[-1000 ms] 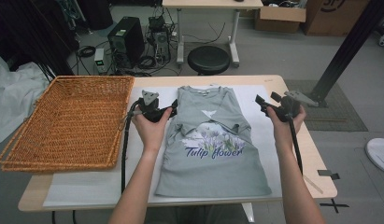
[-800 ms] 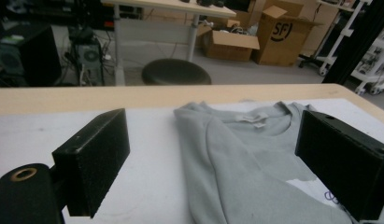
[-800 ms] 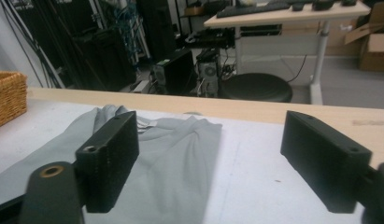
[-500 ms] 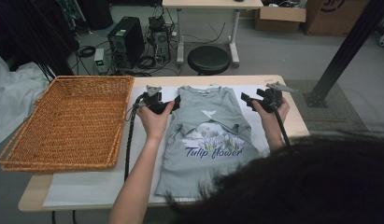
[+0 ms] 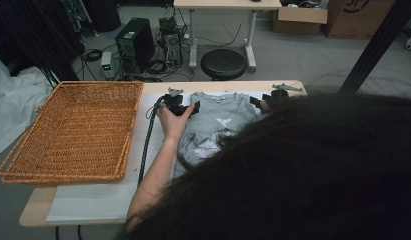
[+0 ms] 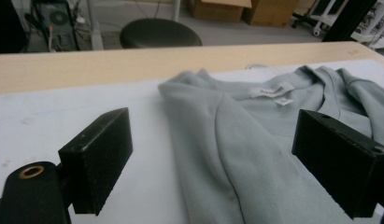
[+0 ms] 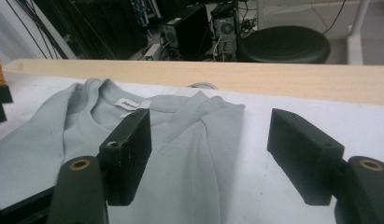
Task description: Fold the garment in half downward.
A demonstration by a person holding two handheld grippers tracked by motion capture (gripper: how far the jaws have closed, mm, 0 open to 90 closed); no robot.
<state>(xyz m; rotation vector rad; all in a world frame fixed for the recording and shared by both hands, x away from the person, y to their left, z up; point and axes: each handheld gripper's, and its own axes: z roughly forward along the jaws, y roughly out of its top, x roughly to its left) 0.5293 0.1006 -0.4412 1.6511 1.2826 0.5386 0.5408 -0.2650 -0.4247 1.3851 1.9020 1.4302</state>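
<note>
A grey T-shirt [image 5: 215, 117] with a printed front lies flat on the white sheet, its collar toward the far table edge. My left gripper [image 5: 182, 103] is low at the shirt's left shoulder. In the left gripper view, the left gripper [image 6: 213, 140] is open, its jaws just closing a little, with the folded shoulder cloth [image 6: 236, 140] between them untouched. My right gripper [image 5: 265, 100] is at the other shoulder. The right gripper [image 7: 210, 135] is open, jaws just closing, astride the shirt's shoulder edge [image 7: 217, 135]. The collar label [image 7: 125, 103] shows.
A wide wicker basket [image 5: 73, 130] stands on the table's left part. The person's dark hair [image 5: 303, 175] hides the lower right of the high view. Beyond the far table edge [image 5: 228, 85] stand a black stool [image 5: 224, 62] and a computer tower [image 5: 135, 42].
Both hands have moved away from the person toward the shirt's shoulders and sunk lower. The person's head has leaned in and now covers much of the shirt.
</note>
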